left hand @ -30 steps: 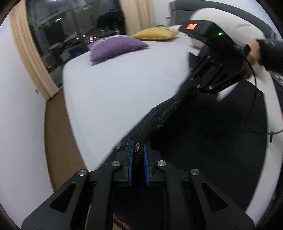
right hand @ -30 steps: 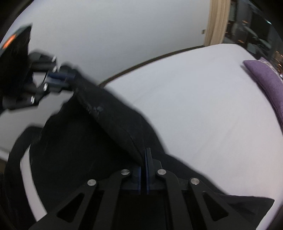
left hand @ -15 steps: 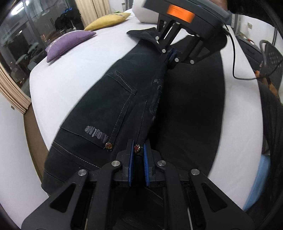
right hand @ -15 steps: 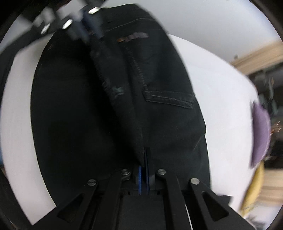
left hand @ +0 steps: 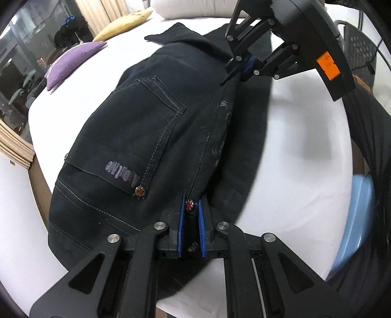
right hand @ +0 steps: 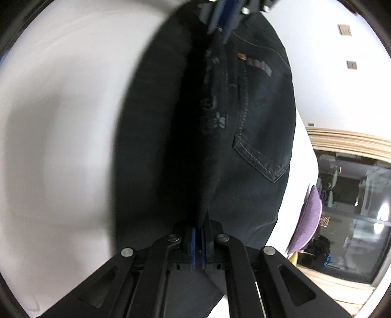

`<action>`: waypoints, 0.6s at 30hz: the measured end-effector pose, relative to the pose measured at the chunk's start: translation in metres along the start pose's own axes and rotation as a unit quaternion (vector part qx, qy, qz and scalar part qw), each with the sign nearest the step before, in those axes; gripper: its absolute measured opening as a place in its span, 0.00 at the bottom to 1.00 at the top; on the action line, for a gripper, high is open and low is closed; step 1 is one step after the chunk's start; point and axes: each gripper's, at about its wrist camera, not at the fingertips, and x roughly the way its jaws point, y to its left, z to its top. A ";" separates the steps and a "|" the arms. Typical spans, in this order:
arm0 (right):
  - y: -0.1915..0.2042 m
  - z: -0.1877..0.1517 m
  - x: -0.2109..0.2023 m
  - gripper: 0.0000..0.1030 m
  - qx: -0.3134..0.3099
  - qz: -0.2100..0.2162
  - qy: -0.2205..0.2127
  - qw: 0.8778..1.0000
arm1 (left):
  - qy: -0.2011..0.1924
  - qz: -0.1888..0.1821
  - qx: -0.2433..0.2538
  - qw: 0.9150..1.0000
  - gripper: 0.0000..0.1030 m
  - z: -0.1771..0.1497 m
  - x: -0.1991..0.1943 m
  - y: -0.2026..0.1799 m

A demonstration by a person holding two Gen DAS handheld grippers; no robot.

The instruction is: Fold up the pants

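Note:
Dark denim pants (left hand: 146, 122) lie on the white bed (left hand: 305, 146), one half doubled over the other, a stitched back pocket (left hand: 156, 102) facing up. My left gripper (left hand: 190, 203) is shut on the raised fold edge at the waistband, a rivet showing between its blue pads. My right gripper (left hand: 245, 67) is shut on the same edge farther along, toward the legs. In the right wrist view the pants (right hand: 256, 110) stretch as a taut ridge from my right gripper (right hand: 199, 227) up to my left gripper (right hand: 221, 24). The cloth under the fold is hidden.
A purple cushion (left hand: 73, 61), a yellow cushion (left hand: 122, 22) and a white pillow (left hand: 195, 9) sit at the bed's far end. A light blue object (left hand: 354, 220) and a mesh chair (left hand: 359, 53) stand beside the bed on the right. A dark window (right hand: 354, 208) lies beyond the cushions.
Both grippers carried the held edge across and down toward the bed. The lifted half has swung over, so the back pocket now faces up. Both stayed shut on the cloth.

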 end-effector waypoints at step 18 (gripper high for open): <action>0.039 0.027 -0.019 0.04 0.032 -0.010 0.029 0.999 | -0.006 -0.008 -0.014 1.000 0.10 -0.013 0.012 0.014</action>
